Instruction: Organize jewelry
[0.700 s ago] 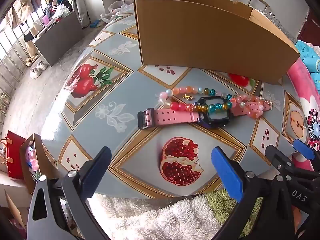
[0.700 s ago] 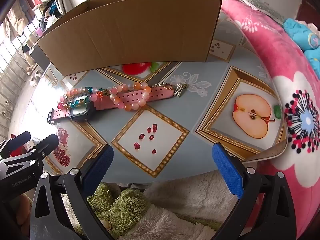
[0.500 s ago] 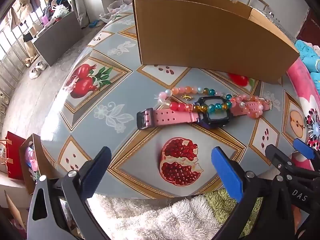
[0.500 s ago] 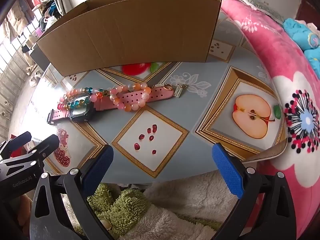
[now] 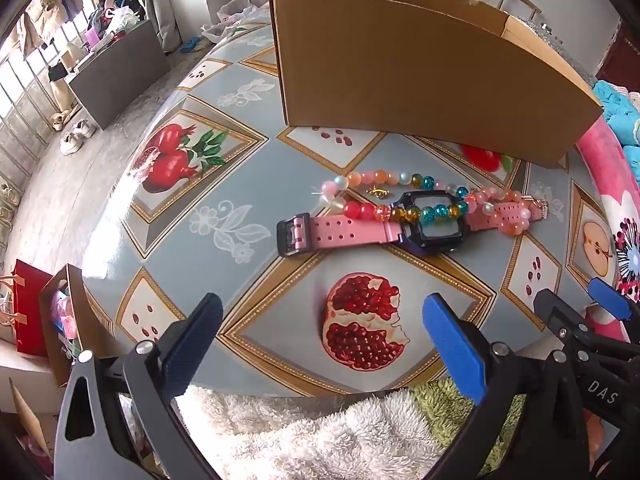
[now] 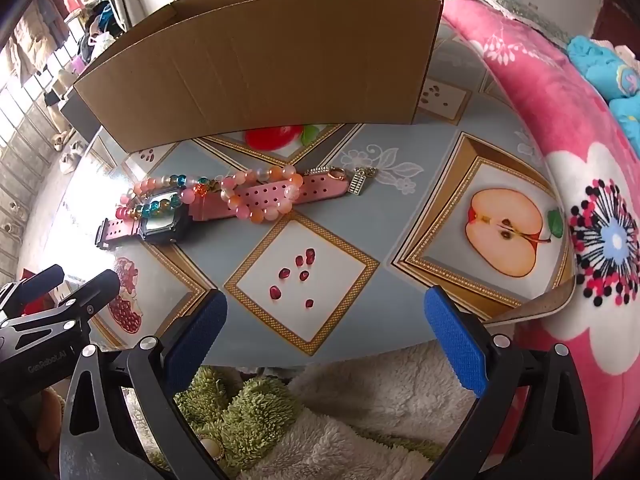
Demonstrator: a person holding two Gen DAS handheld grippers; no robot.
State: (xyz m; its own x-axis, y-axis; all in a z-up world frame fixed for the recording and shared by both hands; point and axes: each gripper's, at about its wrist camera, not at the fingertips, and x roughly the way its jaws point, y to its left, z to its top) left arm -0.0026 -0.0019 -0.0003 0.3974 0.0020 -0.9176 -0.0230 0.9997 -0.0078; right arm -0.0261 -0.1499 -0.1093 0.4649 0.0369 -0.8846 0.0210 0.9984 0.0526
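A pink-strapped watch with a black square case (image 5: 430,222) (image 6: 166,224) lies flat on the table. A multicolour bead bracelet (image 5: 400,212) (image 6: 160,204) lies across its case. A pink-orange bead bracelet (image 5: 506,216) (image 6: 264,196) loops over its right strap. A small gold charm (image 5: 378,192) lies beside them, and a gold abacus charm with a chain (image 6: 360,180) at the strap's end. An open cardboard box (image 5: 420,76) (image 6: 260,68) stands behind. My left gripper (image 5: 320,338) and right gripper (image 6: 324,332) are open and empty at the table's near edge.
The table (image 5: 192,248) wears a blue-grey fruit-print cloth (image 6: 440,216). A pink flowered blanket (image 6: 580,152) lies on the right. White and green fluffy fabric (image 6: 320,420) lies below the near edge. A paper bag (image 5: 60,320) stands on the floor to the left.
The left wrist view has shifted slightly, so the jewelry sits a little lower in it. Nothing on the table has moved and both grippers stay open.
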